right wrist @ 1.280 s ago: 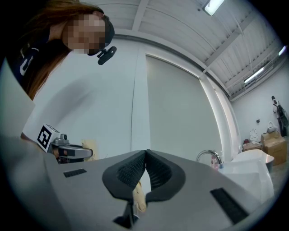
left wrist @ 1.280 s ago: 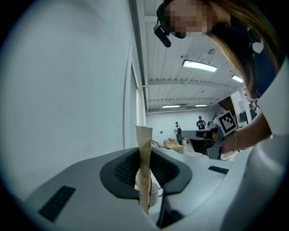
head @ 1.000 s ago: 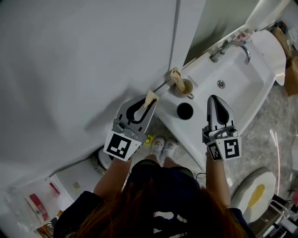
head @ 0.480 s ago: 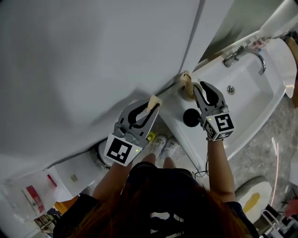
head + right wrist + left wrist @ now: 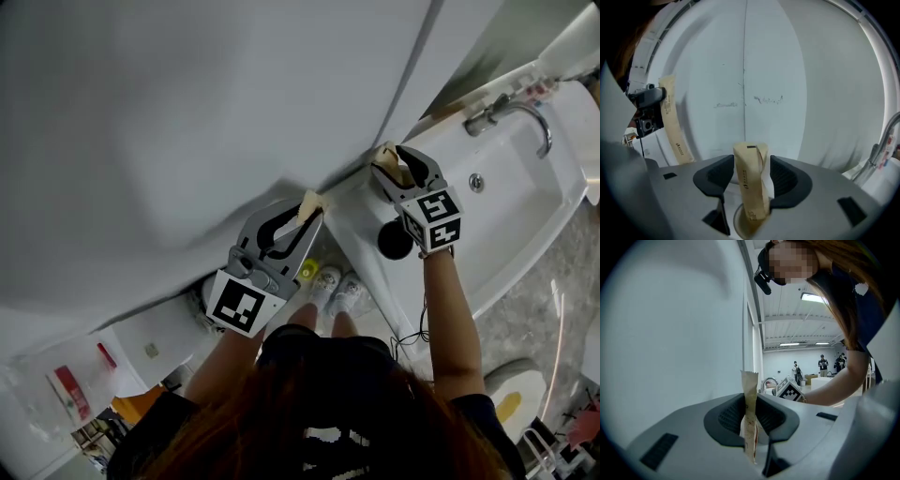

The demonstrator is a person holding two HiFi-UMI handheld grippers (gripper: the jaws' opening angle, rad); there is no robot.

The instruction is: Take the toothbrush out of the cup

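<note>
A tan paper-wrapped toothbrush (image 5: 751, 187) stands in a pale cup (image 5: 738, 226) on the sink's back left corner. My right gripper (image 5: 751, 174) reaches down over the cup; its jaws are opening, and the wrapped toothbrush stands between them with a gap to the pads. In the head view the right gripper (image 5: 397, 165) covers the cup. To the left, off the sink, my left gripper (image 5: 302, 214) is shut on a second tan wrapped packet (image 5: 749, 394), which also shows in the right gripper view (image 5: 672, 122).
The white sink (image 5: 511, 202) runs to the right, with a chrome faucet (image 5: 511, 105) at its back. A black round thing (image 5: 394, 240) sits on the sink ledge just in front of the cup. A pale wall (image 5: 187, 112) stands close behind. The person's shoes (image 5: 337, 291) show below.
The right gripper swung from over the sink's front edge up and left to the cup, dropped over it, and its jaws opened around the wrapped toothbrush. The left gripper kept its packet.
</note>
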